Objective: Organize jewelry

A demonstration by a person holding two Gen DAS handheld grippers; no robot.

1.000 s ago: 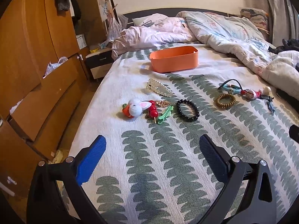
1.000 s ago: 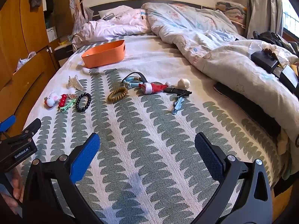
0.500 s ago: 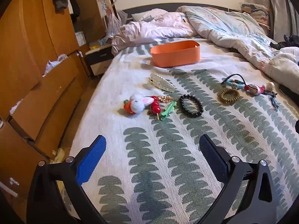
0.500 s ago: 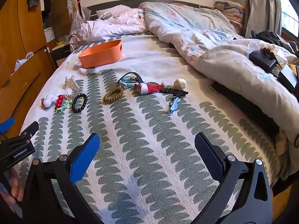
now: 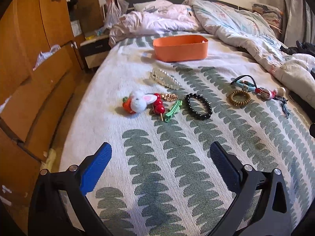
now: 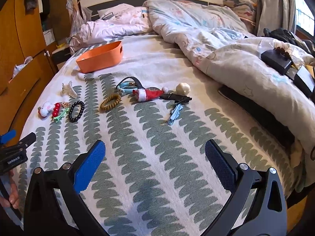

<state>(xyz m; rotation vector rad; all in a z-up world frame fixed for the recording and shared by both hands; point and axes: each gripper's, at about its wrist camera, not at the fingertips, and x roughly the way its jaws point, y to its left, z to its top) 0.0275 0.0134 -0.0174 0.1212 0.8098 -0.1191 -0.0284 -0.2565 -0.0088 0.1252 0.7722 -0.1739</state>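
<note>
Both wrist cams crept forward since a second ago, jewelry now larger in frame. Left gripper (image 5: 160, 165) jaws wide apart, empty; right gripper (image 6: 154, 160) same. Black bead bracelet (image 5: 198, 106) mid-frame beside green clip (image 5: 173, 110); orange bin (image 5: 180, 48) upper centre on bedspread (image 5: 177, 167)

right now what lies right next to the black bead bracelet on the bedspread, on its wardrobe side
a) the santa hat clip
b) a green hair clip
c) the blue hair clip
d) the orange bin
b: the green hair clip lies just beside the black bead bracelet on that side, while the orange bin sits much farther up the bedspread.
</note>
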